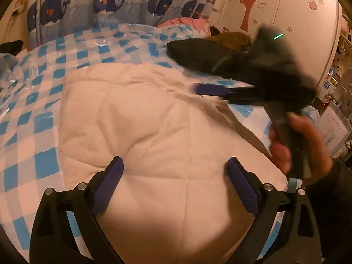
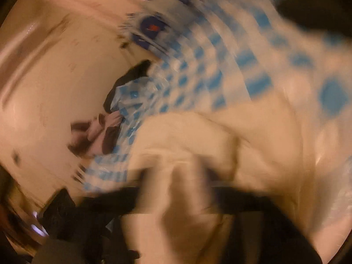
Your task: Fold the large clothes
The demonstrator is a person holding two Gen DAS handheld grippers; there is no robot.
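A large white quilted garment (image 1: 140, 132) lies folded on a blue-and-white checked cover (image 1: 44, 118). My left gripper (image 1: 173, 182) is open and empty, its purple pads hovering just above the garment's near part. My right gripper (image 1: 211, 90) shows blurred at the right of the left wrist view, held by a hand (image 1: 301, 145), over the garment's right edge. The right wrist view is heavily blurred; white fabric (image 2: 187, 187) sits bunched between the dark fingers (image 2: 105, 202), and it appears gripped.
Dark clothes (image 1: 198, 55) and a brown garment (image 1: 233, 39) lie at the far right of the cover. A pink item (image 1: 189, 22) sits behind. A whale-print curtain (image 1: 105, 4) hangs at the back. A dark garment (image 2: 132, 74) lies at the cover's far edge.
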